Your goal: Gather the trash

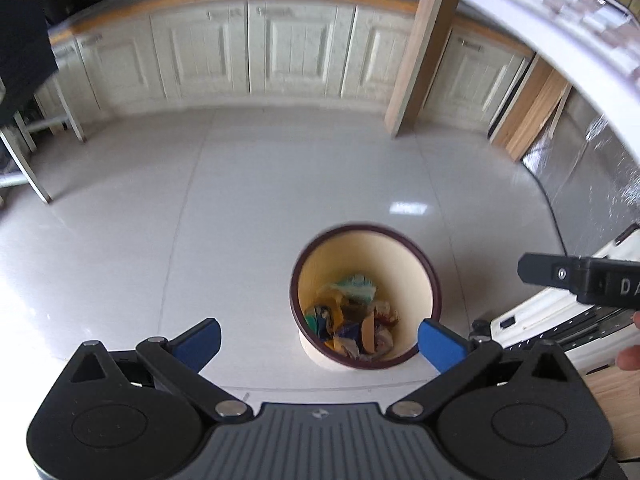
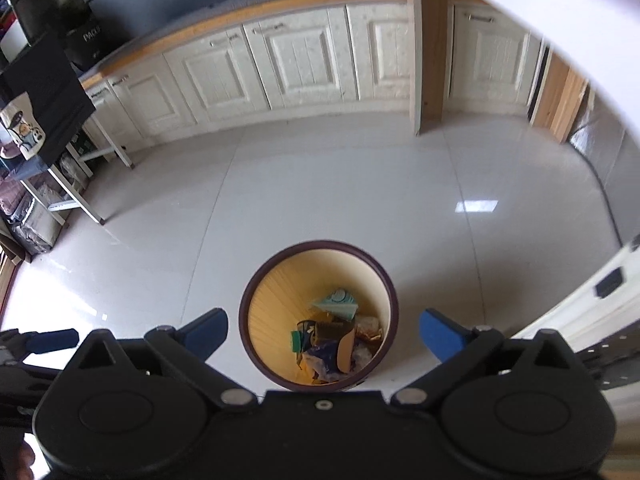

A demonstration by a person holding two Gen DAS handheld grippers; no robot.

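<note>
- Our left gripper (image 1: 319, 339) has its blue-padded fingers (image 1: 202, 342) spread wide, with nothing between them but bare floor and the bin's edge.
- Our right gripper (image 2: 323, 333) is spread just as wide and empty; its fingers (image 2: 440, 334) stand to either side of the bin below.
- The round cream waste bin with a dark maroon rim (image 2: 256, 280) stands on the pale glossy tiled floor (image 2: 320, 184), straight beneath and between the right fingers; in the left wrist view the bin (image 1: 434, 280) sits toward the right finger.
- The crumpled wrappers and paper trash (image 2: 336, 340) lie at the bottom of the bin, well below both pairs of fingers.
- Ahead of the fingers the floor runs open up to the cream panelled cabinets (image 2: 300, 56) under an orange-edged bench (image 2: 248, 14).
- To the right of our fingers a white appliance edge (image 2: 580, 304) crowds close; to the left, white metal rack legs (image 2: 80, 196) stand well apart.
</note>
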